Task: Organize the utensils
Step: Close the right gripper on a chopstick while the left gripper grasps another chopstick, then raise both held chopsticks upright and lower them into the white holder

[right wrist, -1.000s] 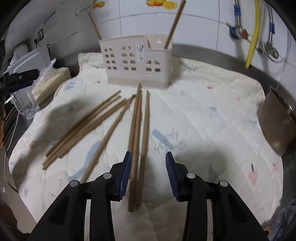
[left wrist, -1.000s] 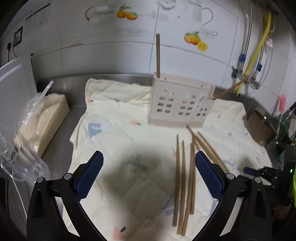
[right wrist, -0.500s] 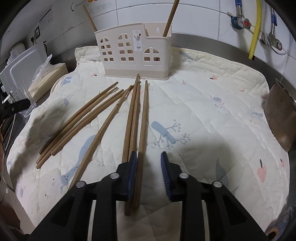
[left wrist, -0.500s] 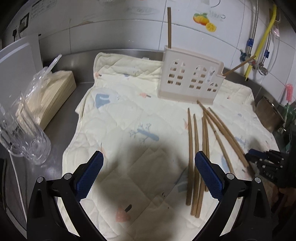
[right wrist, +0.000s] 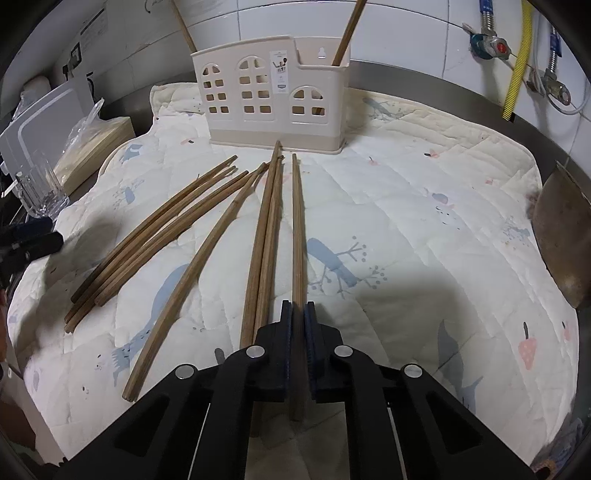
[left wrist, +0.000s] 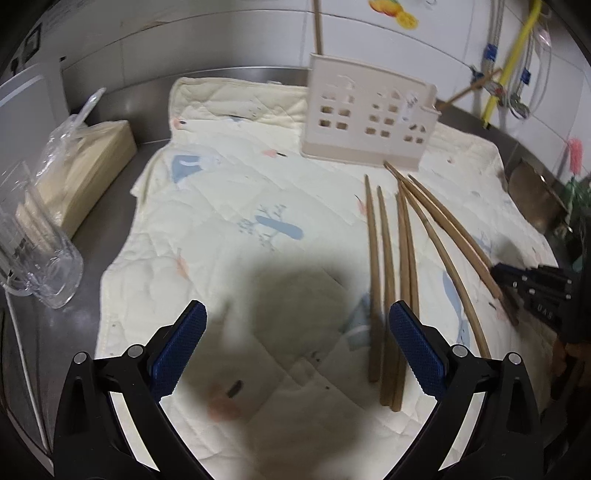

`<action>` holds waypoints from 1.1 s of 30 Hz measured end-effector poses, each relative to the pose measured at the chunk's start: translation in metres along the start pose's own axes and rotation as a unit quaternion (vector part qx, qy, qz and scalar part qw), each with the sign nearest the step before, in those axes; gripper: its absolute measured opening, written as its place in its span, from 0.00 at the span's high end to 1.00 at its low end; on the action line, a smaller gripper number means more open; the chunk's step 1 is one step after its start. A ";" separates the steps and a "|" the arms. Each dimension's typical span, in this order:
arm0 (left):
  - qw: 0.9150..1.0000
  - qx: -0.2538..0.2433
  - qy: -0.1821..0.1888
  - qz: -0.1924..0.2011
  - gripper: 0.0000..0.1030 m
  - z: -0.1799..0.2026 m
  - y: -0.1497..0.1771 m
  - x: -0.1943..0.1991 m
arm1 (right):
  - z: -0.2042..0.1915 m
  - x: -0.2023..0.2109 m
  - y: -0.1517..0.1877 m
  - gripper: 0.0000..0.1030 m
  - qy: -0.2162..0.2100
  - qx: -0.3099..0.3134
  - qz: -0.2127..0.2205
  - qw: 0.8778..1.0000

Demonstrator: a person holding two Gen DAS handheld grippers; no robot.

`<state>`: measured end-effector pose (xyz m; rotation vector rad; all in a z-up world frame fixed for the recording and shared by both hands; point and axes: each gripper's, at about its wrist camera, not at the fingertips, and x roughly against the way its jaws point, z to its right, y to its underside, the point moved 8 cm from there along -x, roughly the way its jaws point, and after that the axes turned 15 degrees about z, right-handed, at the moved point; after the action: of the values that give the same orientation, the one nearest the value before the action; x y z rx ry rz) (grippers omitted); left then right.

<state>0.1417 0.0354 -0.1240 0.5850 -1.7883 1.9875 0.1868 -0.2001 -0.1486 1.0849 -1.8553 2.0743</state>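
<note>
A steel tabletop (left wrist: 122,177) runs along a white tiled wall (right wrist: 406,33), and most of it is covered by a cream quilted cloth (right wrist: 424,206) printed with small blue and pink figures. At the back of the cloth stands a beige plastic holder (right wrist: 271,99) with window-shaped cutouts; one chopstick leans out of its left end and another stands tilted in its lower right compartment. To the left, off the cloth, lie a stack of paper in a plastic wrap (left wrist: 85,166) and a clear glass mug (left wrist: 37,258). A brown metal bowl (right wrist: 561,236) sits at the right edge.

Loose chopsticks (right wrist: 166,236) lie on the cloth in front of the holder, fanned out with their far tips toward it: a bundle at the left, a single one beside it, a touching pair near the middle.

The right hand-held gripper (right wrist: 298,314) is clenched around the near part of one chopstick (right wrist: 297,229), the rightmost of the row, which lies flat on the cloth just beside the pair. The left hand-held gripper (left wrist: 297,339) is released, its blue pads wide apart above bare cloth, with the nearest chopsticks just by its right pad.
</note>
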 end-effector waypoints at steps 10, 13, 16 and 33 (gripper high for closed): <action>0.998 -0.012 0.046 -0.029 0.31 0.033 0.006 -0.022 | 0.012 0.010 0.005 0.94 0.008 -0.013 0.005 1.000; 0.998 0.000 0.056 -0.038 0.44 0.034 0.006 -0.030 | 0.013 0.011 0.006 0.94 0.007 -0.015 0.006 1.000; 0.997 0.002 0.062 -0.043 0.59 0.037 0.006 -0.036 | 0.013 0.012 0.006 0.94 0.007 -0.016 0.007 1.000; 0.996 -0.032 0.061 -0.052 0.83 0.052 0.009 -0.050 | 0.012 0.010 0.008 0.94 0.007 -0.017 0.003 1.000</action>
<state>0.1803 -0.0177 -0.1545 0.5131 -1.7063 1.8490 0.1795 -0.2162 -0.1491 1.0552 -1.8831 2.0412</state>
